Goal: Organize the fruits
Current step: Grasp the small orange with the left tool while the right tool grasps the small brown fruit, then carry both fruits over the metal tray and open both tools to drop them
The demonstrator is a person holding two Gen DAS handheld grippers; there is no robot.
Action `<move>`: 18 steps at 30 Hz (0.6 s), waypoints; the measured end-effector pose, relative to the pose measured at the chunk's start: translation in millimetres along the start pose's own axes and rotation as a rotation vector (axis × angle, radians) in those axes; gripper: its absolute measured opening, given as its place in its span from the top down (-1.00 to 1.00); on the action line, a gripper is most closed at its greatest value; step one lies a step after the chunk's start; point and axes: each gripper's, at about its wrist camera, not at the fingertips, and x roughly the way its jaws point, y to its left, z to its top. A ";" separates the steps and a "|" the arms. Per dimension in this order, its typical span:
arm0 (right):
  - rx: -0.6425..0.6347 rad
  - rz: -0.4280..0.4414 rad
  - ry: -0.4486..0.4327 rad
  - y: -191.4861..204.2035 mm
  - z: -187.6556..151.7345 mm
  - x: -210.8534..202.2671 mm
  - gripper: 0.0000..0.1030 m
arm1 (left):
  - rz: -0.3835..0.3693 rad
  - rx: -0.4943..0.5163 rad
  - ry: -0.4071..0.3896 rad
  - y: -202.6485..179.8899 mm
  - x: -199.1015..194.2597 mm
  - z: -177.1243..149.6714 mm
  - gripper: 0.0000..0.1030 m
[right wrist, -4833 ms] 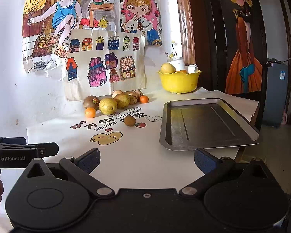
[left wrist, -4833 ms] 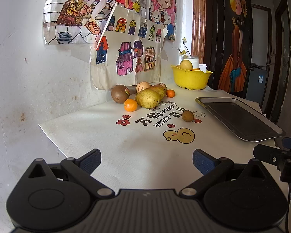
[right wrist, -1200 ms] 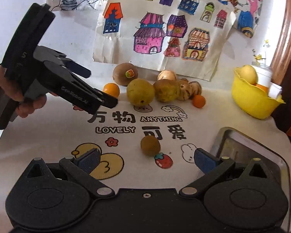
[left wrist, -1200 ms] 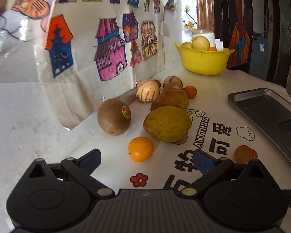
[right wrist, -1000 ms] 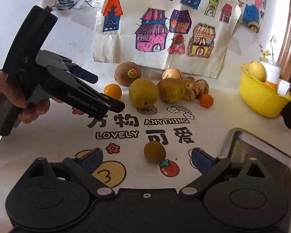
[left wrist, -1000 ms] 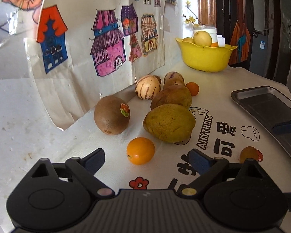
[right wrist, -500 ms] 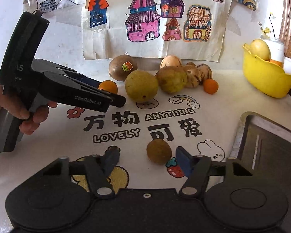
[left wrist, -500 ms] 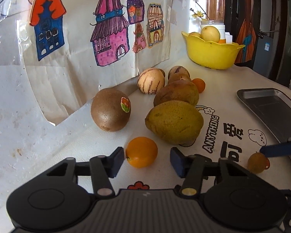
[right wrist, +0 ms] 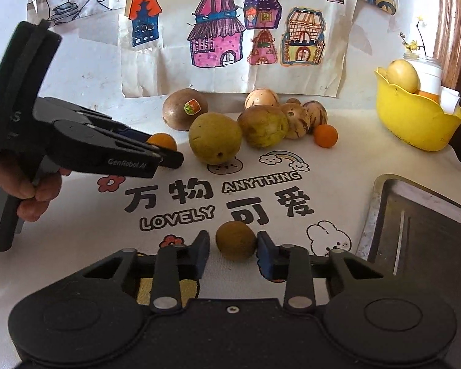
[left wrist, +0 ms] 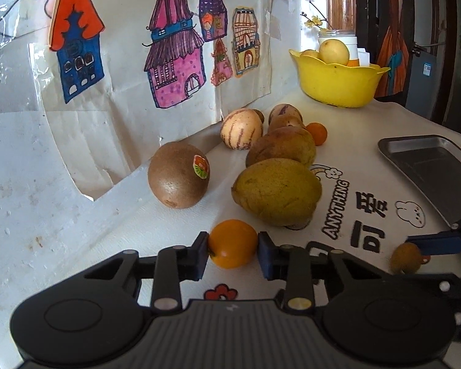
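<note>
Nearest the left wrist camera, the left gripper [left wrist: 233,253] has its fingers clamped on a small orange fruit [left wrist: 232,243], pads pressing both sides while it sits on the white printed worktop [left wrist: 415,123]. The right gripper [right wrist: 233,250] is closing on a small brown round fruit [right wrist: 236,240]; the right pad touches it, while a thin gap seems to remain at the left pad.

Both fruits look light, firm and smooth-skinned, so they could roll or squirt out of a hard pinch. A hold across the widest middle with modest pressure seems safest, and that is where the pads sit.

Beyond them lie two large yellow-green pears: the nearer pear [left wrist: 276,195] and the farther one [left wrist: 281,149], probably heavier and easily bruised. Just left stands one kiwi [left wrist: 178,178] with a sticker. Further back are striped pale fruits, at least three counting both views, and a second small orange [left wrist: 316,133].

To the right lies one empty metal tray [right wrist: 415,230], likely the destination. Farthest, one yellow bowl [left wrist: 335,83] holds at least two pale yellow fruits.
</note>
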 end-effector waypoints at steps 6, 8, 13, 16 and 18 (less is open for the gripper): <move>0.018 0.004 -0.002 -0.6 -2.5 -2.8 0.40 | -0.037 0.007 0.011 -9.9 -9.2 -4.8 0.29; 0.030 0.010 -0.005 -1.4 -4.8 -6.4 0.40 | -0.048 0.008 0.015 -14.2 -13.2 -6.5 0.29; 0.069 0.023 -0.037 -8.1 -10.8 -26.0 0.40 | -0.077 0.020 0.013 -29.3 -25.7 -8.7 0.29; 0.114 0.037 -0.060 -19.0 -16.2 -46.4 0.40 | -0.105 0.019 0.014 -41.3 -30.8 -8.3 0.29; 0.138 0.038 -0.071 -27.7 -20.4 -60.3 0.40 | -0.126 0.022 0.011 -51.6 -32.9 -6.3 0.29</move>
